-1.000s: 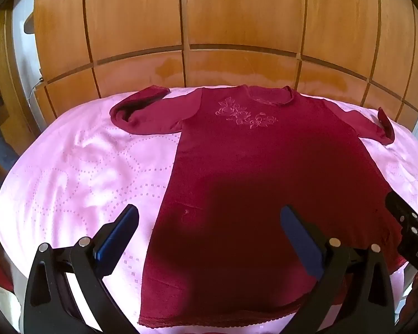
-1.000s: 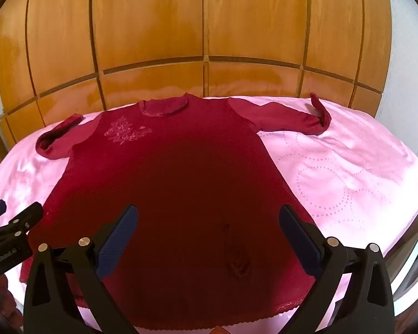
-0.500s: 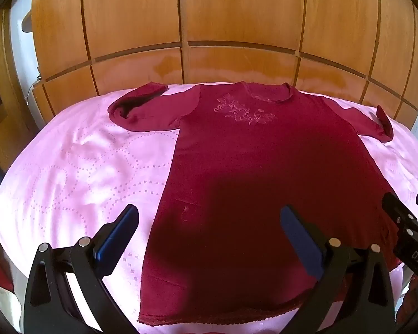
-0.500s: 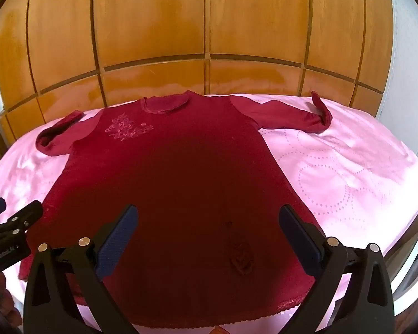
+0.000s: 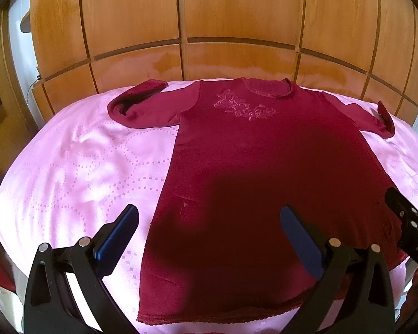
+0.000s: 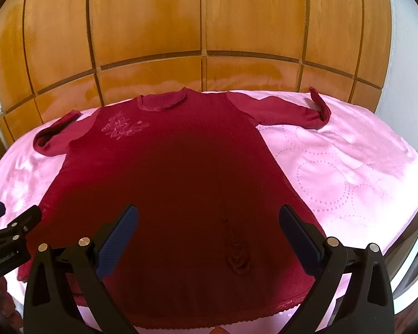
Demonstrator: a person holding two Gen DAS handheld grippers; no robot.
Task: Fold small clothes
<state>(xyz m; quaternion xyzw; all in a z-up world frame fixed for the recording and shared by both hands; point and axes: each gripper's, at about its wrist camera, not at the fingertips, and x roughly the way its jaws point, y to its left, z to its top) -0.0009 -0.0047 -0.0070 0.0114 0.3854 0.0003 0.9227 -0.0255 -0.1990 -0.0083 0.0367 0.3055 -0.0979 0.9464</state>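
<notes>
Meanwhile, the left gripper is edging slightly forward over the dark red top lying flat on the pink bedspread, and the right gripper is barely shifting, both spread wide and empty, folding not yet begun

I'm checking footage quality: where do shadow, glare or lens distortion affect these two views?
Left wrist view: a dark shadow covers the lower half of the dress; the wardrobe panels bow from fisheye. Right wrist view: the same shadow over the dress middle, sunlit sheen on the pink bedspread.
</notes>
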